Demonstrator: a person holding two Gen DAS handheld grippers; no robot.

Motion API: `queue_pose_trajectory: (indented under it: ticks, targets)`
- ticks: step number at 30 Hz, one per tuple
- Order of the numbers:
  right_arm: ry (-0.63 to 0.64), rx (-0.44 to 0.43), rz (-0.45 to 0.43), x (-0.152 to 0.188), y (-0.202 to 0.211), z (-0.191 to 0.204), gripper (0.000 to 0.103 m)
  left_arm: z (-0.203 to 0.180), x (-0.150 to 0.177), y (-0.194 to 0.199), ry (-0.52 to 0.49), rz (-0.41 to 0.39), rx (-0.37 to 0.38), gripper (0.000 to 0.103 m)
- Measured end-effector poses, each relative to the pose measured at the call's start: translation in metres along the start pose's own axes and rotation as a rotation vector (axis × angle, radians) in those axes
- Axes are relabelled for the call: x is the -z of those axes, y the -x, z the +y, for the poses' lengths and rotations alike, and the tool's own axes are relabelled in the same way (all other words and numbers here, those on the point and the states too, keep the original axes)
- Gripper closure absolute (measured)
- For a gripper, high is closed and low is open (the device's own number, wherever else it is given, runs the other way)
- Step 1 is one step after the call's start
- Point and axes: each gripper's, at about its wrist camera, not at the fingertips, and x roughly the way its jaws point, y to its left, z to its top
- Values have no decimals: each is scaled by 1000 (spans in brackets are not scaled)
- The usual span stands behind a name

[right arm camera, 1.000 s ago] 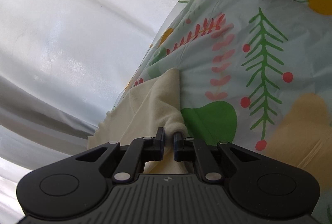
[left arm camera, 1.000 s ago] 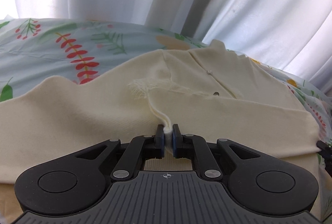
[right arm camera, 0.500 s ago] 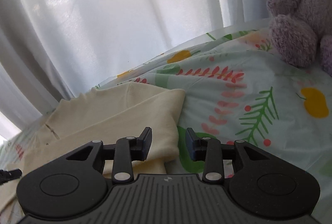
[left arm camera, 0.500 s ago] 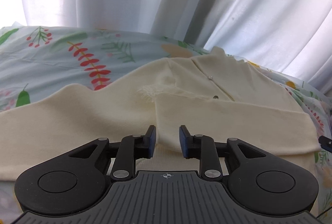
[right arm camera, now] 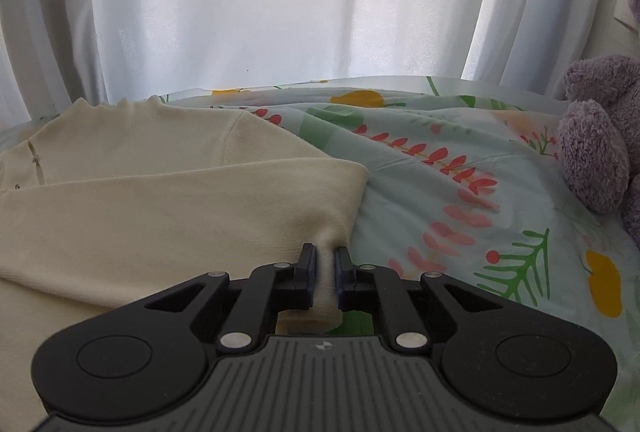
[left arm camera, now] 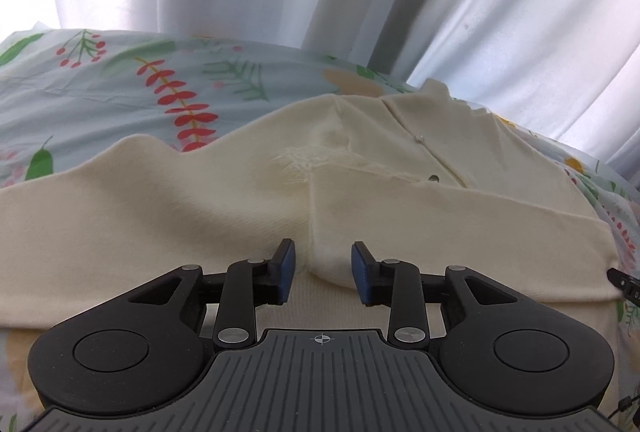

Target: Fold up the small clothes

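As left gripper (left arm camera: 322, 273) opened, right gripper (right arm camera: 324, 274) reclamped cardigan (right arm camera: 160, 200).

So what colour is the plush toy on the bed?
Purple, a greyish lilac. The plush toy shows only in the right wrist view, at the right edge.

Bright backlit curtain (right arm camera: 280, 0), fisheye-bent edges

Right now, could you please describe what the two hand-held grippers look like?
Both match: the left hand-held gripper and right hand-held gripper have black linkage arms with silver pivot pins, blue pads on the fingertips, round black side housings and a ribbed grey body with a small centre mark.
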Motion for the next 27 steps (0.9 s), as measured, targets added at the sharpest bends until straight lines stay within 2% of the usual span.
queue_pose_trajectory:
  ticks: [1, 3, 5, 8, 11, 14, 19, 21, 24, 27]
  targets:
    - [2, 1, -5, -1, 5, 2, 93, 5, 1, 6, 28, 0, 3, 63]
    - [9, -13, -61, 0, 19, 4, 89, 21, 8, 22, 117, -24, 31, 52]
    - [27, -26, -102, 4, 26, 8, 87, 42, 17, 36, 215, -48, 39, 48]
    - [56, -42, -20, 10, 10, 11, 86, 79, 33, 54, 347, -57, 0, 47]
    - [23, -37, -31, 6, 22, 12, 86, 121, 51, 74, 474, -83, -62, 47]
    - [-28, -104, -72, 7, 44, 12, 85, 166, 67, 94, 612, -133, -86, 47]
    - [-119, -193, -67, 21, 67, 19, 81, 235, 92, 114, 882, -224, -82, 51]
    - [-145, -236, -52, 26, 71, 24, 81, 255, 100, 119, 967, -264, -60, 57]
    - [-132, -268, -44, 28, 73, 32, 81, 277, 108, 120, 1062, -316, -54, 68]
    - [-112, -274, -55, 25, 75, 38, 81, 296, 116, 122, 1161, -375, -18, 68]
